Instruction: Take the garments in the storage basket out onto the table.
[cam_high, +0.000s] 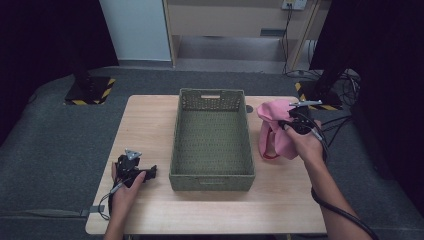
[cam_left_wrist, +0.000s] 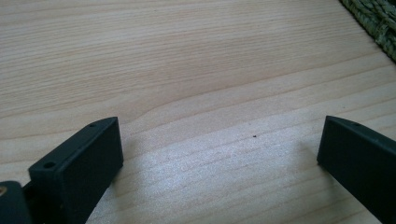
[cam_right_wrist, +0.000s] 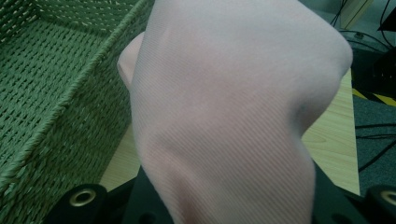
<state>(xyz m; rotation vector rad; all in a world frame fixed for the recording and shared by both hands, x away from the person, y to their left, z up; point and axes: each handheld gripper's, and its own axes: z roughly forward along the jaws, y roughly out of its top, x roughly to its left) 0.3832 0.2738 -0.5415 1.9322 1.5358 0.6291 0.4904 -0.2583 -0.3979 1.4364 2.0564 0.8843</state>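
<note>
High view, pink cloth (cam_high: 278, 131) bunched, red-trimmed

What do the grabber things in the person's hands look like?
Both are black. The left gripper has a small grey three-cornered plate on top and two flat, blocky black jaws with little screw holes. The right gripper carries a grey plate too. A thin cable trails from the left one, and a thick black cable runs back from the right one under the forearm. Both forearms are bare, with no sleeves in sight.

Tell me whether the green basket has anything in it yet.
Empty. The high view shows the woven floor of the green basket bare; the pink cloth is beside it over the table, bunched in the right gripper.
</note>
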